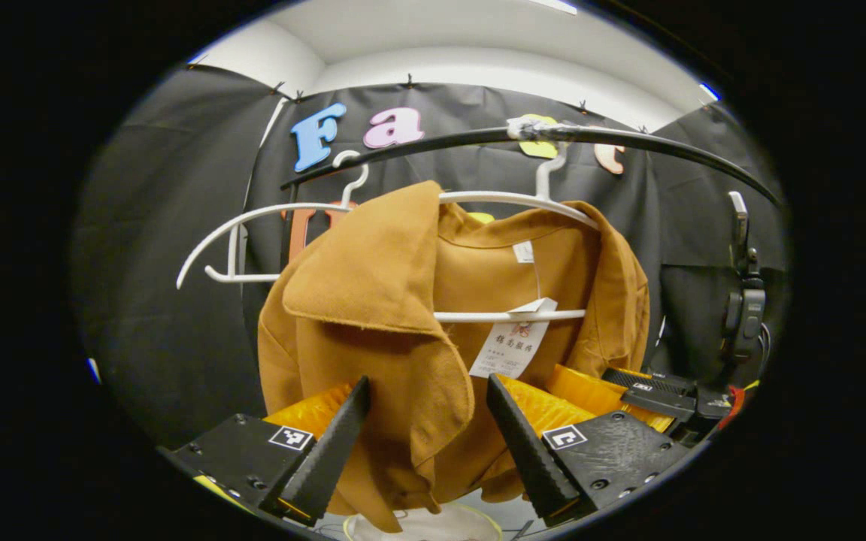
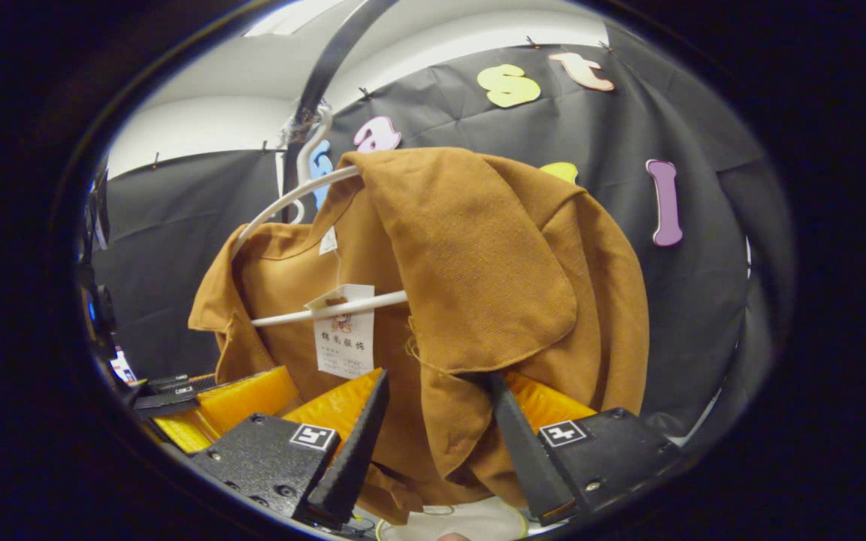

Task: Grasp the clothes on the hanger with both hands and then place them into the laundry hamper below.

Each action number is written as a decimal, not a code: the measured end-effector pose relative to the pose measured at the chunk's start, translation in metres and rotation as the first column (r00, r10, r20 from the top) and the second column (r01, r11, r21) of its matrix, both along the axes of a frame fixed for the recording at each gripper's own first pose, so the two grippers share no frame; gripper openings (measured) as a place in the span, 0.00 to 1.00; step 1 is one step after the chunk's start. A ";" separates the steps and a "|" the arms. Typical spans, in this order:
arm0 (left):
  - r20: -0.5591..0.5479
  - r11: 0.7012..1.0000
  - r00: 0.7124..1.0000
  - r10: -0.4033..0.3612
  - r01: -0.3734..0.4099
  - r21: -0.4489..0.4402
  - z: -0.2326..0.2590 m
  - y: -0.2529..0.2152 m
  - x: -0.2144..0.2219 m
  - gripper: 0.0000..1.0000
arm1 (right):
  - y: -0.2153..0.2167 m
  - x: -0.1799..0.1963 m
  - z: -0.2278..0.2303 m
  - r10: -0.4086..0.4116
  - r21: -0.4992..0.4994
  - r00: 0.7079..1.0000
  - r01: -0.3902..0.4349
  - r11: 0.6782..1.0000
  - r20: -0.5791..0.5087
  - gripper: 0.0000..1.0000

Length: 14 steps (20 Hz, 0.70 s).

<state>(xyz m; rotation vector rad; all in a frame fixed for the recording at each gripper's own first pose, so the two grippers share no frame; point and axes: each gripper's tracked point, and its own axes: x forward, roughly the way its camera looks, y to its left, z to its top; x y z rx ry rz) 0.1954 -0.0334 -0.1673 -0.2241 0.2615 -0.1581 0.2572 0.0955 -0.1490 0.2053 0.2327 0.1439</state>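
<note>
Below hung jacket point(image 1: 403, 330), white hamper point(image 1: 433, 526)

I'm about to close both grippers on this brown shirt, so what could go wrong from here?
The brown shirt drapes over the white hanger, so pulling it down may drag that hanger off the rail. The left gripper and right gripper stand open around loose folds, so each may pinch only a thin edge. The paper tag could snag on the hanger's bar.

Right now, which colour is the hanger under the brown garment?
White; the hanger shows best in the left gripper view.
</note>
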 end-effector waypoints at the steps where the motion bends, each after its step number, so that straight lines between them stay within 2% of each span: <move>1: -0.016 1.000 1.000 0.004 -0.004 -0.024 -0.003 -0.001 0.005 0.82 | 0.000 0.004 0.001 -0.010 0.000 1.000 0.010 1.000 0.006 0.84; 2: -0.032 0.999 0.999 0.021 -0.022 -0.027 -0.005 0.002 0.009 0.87 | -0.003 0.006 -0.001 -0.032 -0.008 0.999 0.032 0.999 0.003 0.84; 3: -0.044 0.999 0.998 0.039 -0.041 -0.025 -0.007 0.007 0.013 0.96 | -0.008 0.008 -0.002 -0.059 -0.011 0.998 0.059 0.998 -0.009 0.84; 5: -0.057 0.998 0.997 0.057 -0.059 -0.032 -0.010 0.010 0.018 0.86 | -0.010 0.010 0.000 -0.089 0.038 0.996 0.090 0.995 -0.008 0.81; 6: -0.057 0.998 0.996 0.065 -0.066 -0.023 -0.012 0.013 0.020 0.76 | -0.012 0.011 -0.001 -0.096 0.058 0.995 0.096 0.994 -0.013 0.78; 7: -0.063 0.998 0.996 0.062 -0.063 -0.023 -0.013 0.013 0.022 0.67 | -0.016 0.013 -0.001 -0.099 0.073 0.995 0.100 0.992 -0.018 0.65; 8: -0.068 0.997 0.995 0.070 -0.072 -0.020 -0.015 0.016 0.022 0.64 | -0.017 0.014 0.000 -0.086 0.093 0.996 0.087 0.992 -0.015 0.63; 9: -0.074 0.996 0.993 0.090 -0.092 -0.018 -0.016 0.021 0.021 0.53 | -0.019 0.015 0.001 -0.081 0.113 0.997 0.082 0.990 -0.016 0.46; 10: -0.079 0.994 0.991 0.105 -0.106 -0.018 -0.018 0.025 0.025 0.42 | -0.024 0.013 0.003 -0.078 0.135 0.997 0.079 0.988 -0.015 0.41; 11: -0.081 0.995 0.992 0.098 -0.101 -0.028 -0.016 0.024 0.023 0.31 | -0.028 0.012 0.005 -0.077 0.152 0.997 0.078 0.985 -0.017 0.27; 12: -0.081 0.996 0.994 0.070 -0.074 -0.050 -0.014 0.020 0.021 0.19 | -0.036 0.011 0.006 -0.083 0.166 0.996 0.085 0.983 -0.018 0.26; 13: -0.077 0.997 0.996 0.039 -0.044 -0.069 -0.012 0.015 0.021 0.21 | -0.042 0.010 0.009 -0.085 0.178 0.996 0.086 0.980 -0.015 0.22; 14: -0.077 0.997 0.997 0.009 -0.016 -0.081 -0.011 0.012 0.021 0.10 | -0.048 0.008 0.012 -0.090 0.185 0.996 0.091 0.978 -0.015 0.19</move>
